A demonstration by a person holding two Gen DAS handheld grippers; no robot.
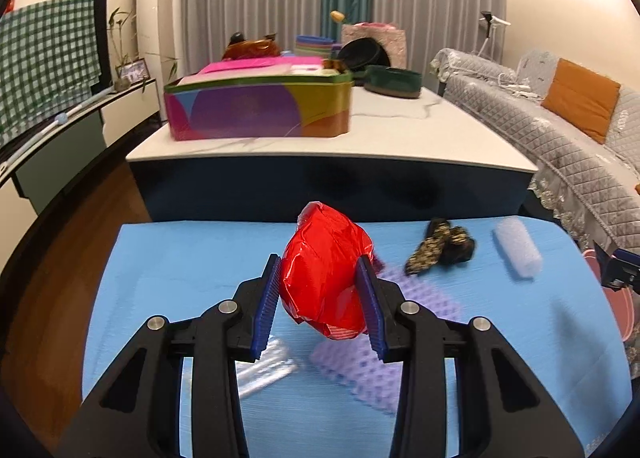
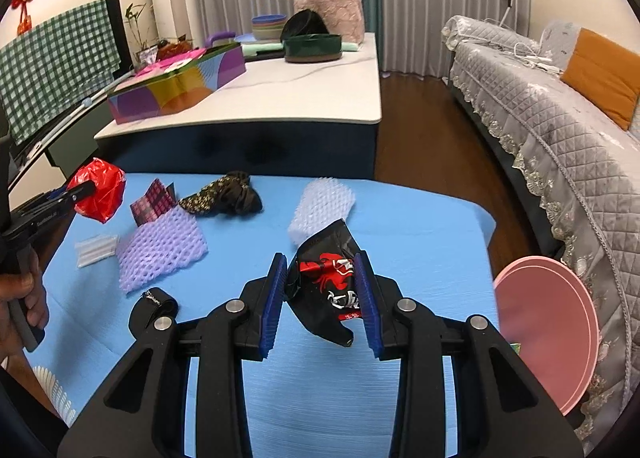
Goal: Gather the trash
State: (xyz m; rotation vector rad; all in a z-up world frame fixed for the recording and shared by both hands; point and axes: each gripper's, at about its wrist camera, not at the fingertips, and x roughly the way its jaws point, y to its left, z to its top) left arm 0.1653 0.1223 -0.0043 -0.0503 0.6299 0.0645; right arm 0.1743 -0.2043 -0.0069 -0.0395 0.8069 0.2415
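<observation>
blue mat before marble table; jaws grip red bag, black wrapper.

My left tool holds a crumpled plastic bag above the near tabletop; my right tool holds a snack wrapper above its middle. On the tabletop, a foam net sleeve lies left, a folded cloth behind it, another foam sleeve to the right. A round bin stands off the right edge. A second table stands behind, a sofa to the right.
</observation>
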